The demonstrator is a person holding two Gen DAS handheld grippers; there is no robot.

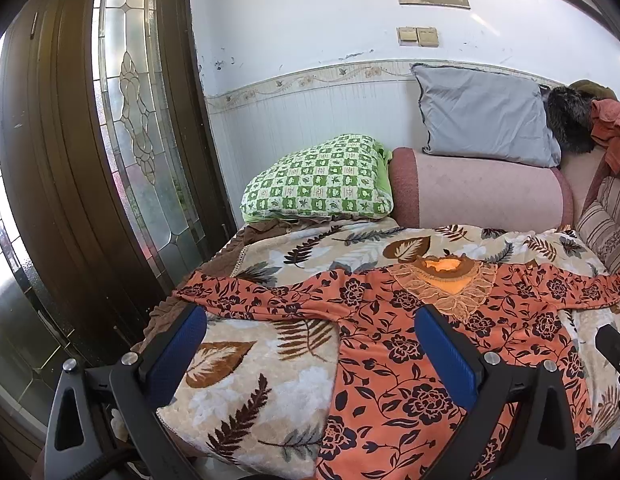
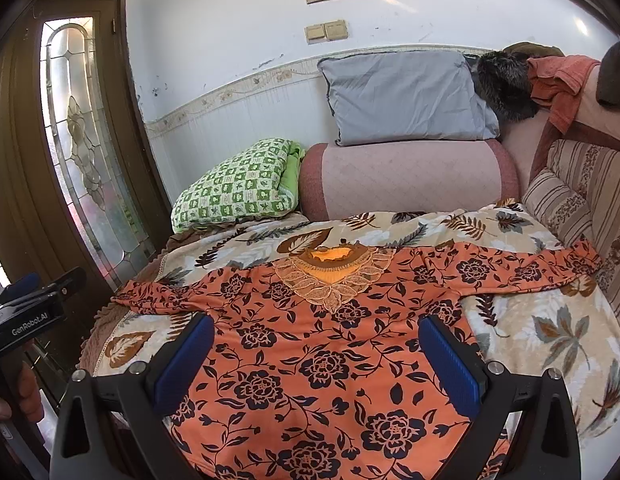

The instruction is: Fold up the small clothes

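Observation:
An orange top with black flowers and a lace neckline (image 1: 394, 344) (image 2: 310, 344) lies flat and face up on the leaf-patterned blanket (image 1: 246, 396) (image 2: 550, 320), both sleeves spread sideways. My left gripper (image 1: 310, 320) hovers open above the top's left side and the blanket, its blue pads (image 1: 174, 356) wide apart and holding nothing. Over the middle of the top my right gripper (image 2: 316, 326) is open too, with nothing between its pads (image 2: 454, 364). The left gripper's body (image 2: 26, 316) shows at the left edge of the right wrist view, held by a hand (image 2: 14, 392).
A green checked pillow (image 1: 322, 180), a pink bolster (image 1: 482, 192) and a grey cushion (image 1: 486, 116) line the back of the bed. Striped cushions (image 2: 578, 196) stand at the right. A dark wooden door with glass (image 1: 122, 120) is close on the left.

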